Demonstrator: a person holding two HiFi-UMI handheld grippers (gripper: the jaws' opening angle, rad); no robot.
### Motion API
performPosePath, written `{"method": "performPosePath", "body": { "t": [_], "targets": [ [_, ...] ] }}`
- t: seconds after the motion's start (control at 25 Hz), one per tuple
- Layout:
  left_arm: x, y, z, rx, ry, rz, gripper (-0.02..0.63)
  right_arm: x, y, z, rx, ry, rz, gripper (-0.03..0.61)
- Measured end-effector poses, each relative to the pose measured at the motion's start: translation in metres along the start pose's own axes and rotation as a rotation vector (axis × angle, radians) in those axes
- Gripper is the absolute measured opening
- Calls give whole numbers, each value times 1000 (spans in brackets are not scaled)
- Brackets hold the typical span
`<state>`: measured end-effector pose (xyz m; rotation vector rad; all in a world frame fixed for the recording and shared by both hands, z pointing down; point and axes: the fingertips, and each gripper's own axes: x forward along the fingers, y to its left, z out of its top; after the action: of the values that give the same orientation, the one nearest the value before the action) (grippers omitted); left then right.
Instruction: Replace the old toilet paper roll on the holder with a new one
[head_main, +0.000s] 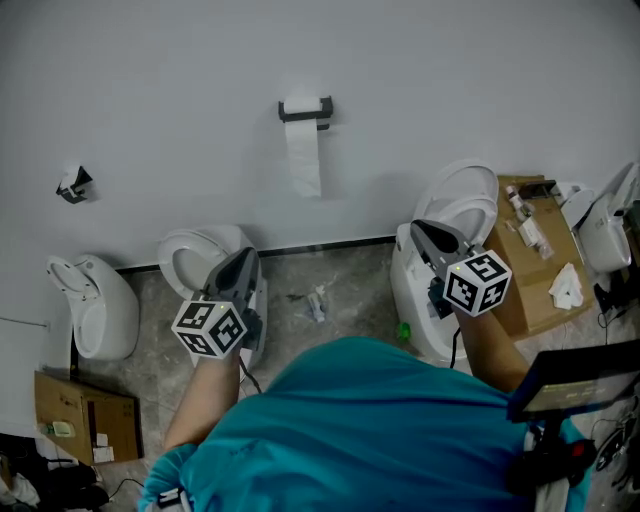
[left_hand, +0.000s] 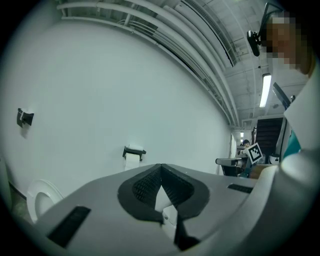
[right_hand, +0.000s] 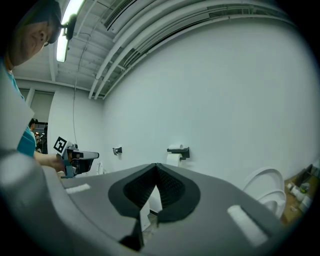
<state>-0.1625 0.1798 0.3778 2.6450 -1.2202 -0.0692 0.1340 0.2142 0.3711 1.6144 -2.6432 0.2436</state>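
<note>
A black holder (head_main: 305, 110) is fixed to the white wall, carrying a toilet paper roll with a white strip (head_main: 303, 158) hanging down. Both grippers are held well back from it, pointing roughly level at the wall. My left gripper (head_main: 243, 256) is shut with nothing in it, below and left of the holder. My right gripper (head_main: 420, 228) is also shut and empty, below and right. In the left gripper view the holder (left_hand: 133, 151) shows just above the closed jaws (left_hand: 160, 167). The right gripper view has the holder (right_hand: 179, 150) above its closed jaws (right_hand: 156, 167).
White toilets stand against the wall at left (head_main: 205, 255) and right (head_main: 455, 215), with another white fixture (head_main: 95, 300) further left. A cardboard box (head_main: 515, 300) with bottles sits at right, another box (head_main: 85, 415) at lower left. A small second bracket (head_main: 73, 185) hangs on the wall; scraps (head_main: 316, 300) lie on the floor.
</note>
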Motion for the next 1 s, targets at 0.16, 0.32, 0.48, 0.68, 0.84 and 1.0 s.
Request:
{"method": "performPosePath", "body": {
  "t": [0.16,0.32,0.48,0.68,0.84,1.0],
  "targets": [
    [12,-14,-3,-4,0,8,9,-10,-17,3,0,0,11,3],
    [27,-33,-9,-12,-2,6,9,-20,-36,1,-2,13,20,3],
    [42,-48,-18,-15,11,0,9,-26,-55,-3,7,15,19,3],
    [55,-37,-22,-22,27,6,9,-11,-67,-11,23,31,20,3],
    [71,-10,-22,-37,27,1,9,20,-71,-14,27,45,16,3],
    [95,32,-20,-47,31,-33,9,65,-69,-14,18,54,-1,3]
  ]
}}
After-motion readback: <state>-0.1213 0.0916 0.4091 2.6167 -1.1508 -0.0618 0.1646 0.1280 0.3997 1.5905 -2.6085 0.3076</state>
